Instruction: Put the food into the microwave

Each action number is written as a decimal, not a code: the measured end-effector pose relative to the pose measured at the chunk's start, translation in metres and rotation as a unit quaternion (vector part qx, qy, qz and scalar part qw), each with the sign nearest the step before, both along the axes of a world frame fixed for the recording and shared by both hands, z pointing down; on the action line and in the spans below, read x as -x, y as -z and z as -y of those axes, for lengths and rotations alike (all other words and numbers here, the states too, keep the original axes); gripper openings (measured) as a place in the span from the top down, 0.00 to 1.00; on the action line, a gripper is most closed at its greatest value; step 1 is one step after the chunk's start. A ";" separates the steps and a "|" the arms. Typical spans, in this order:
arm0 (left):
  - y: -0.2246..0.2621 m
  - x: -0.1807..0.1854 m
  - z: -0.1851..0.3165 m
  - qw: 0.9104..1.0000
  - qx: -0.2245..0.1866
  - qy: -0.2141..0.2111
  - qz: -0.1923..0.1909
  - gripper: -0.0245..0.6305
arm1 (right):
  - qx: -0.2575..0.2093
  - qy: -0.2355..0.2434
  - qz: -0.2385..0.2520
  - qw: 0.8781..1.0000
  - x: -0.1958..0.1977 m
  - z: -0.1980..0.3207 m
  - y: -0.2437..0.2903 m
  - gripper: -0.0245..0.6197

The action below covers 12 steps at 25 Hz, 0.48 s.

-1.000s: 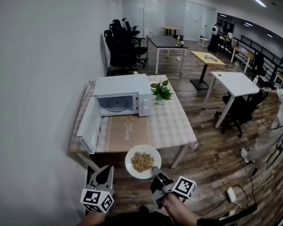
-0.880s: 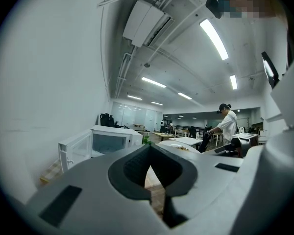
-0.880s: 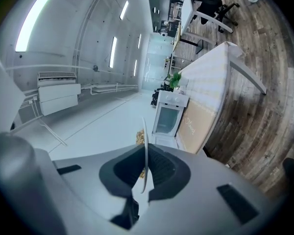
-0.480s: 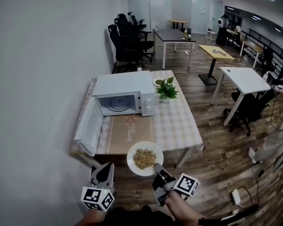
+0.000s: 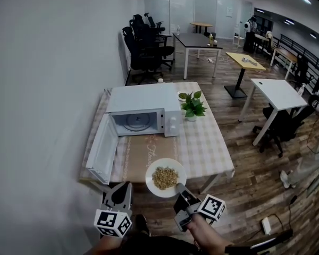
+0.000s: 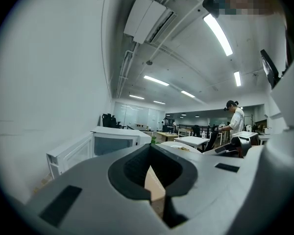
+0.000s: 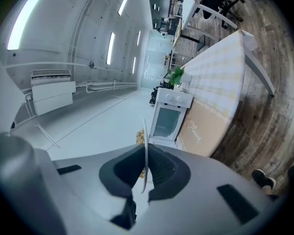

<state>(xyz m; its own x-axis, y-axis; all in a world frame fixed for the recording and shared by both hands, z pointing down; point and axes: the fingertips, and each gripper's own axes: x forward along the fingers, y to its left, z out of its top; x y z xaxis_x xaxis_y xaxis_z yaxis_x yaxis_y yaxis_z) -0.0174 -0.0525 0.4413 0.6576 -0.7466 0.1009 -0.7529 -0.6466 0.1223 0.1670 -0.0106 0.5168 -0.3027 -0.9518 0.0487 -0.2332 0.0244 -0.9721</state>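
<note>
Carry step in hand: plate of food (image 5: 165,177) is clamped by its rim in R gripper (image 5: 179,189), near table (image 5: 212,147) edge. L gripper (image 5: 119,192) is closed, empty. Next: plate to be carried level into microwave (image 5: 143,110) past open door (image 5: 102,147).

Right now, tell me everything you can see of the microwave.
The microwave is a white box standing at the back left of the table, close to the wall. Its door, hinged on the left, is swung wide open and reaches toward the table's front edge. Inside the cavity only a round glass turntable shows. The control panel is on the right of the front. A potted plant stands close beside its right side.
</note>
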 end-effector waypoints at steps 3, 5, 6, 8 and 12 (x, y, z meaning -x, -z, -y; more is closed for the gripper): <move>0.001 0.004 0.026 1.000 -0.003 -0.005 -0.009 0.95 | 0.001 -0.003 -0.007 1.000 0.006 0.023 0.002 0.93; 0.002 0.005 0.043 1.000 -0.007 -0.011 -0.012 0.95 | 0.003 -0.008 -0.009 1.000 0.007 0.039 0.003 0.93; 0.002 0.006 0.051 1.000 -0.007 -0.013 -0.013 0.95 | 0.004 -0.010 -0.010 1.000 0.009 0.047 0.003 0.93; 0.003 0.010 0.068 1.000 -0.005 -0.017 -0.017 0.95 | 0.006 -0.013 -0.012 1.000 0.013 0.062 0.004 0.93; 0.003 0.019 0.101 1.000 -0.007 -0.021 -0.022 0.95 | 0.007 -0.018 -0.012 1.000 0.023 0.093 0.003 0.93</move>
<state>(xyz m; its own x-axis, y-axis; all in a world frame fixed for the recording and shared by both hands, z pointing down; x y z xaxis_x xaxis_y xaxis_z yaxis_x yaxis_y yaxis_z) -0.0361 -0.1540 0.4385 0.6920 -0.7193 0.0607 -0.7190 -0.6794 0.1466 0.1438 -0.1034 0.5138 -0.2665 -0.9614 0.0687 -0.2575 0.0024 -0.9663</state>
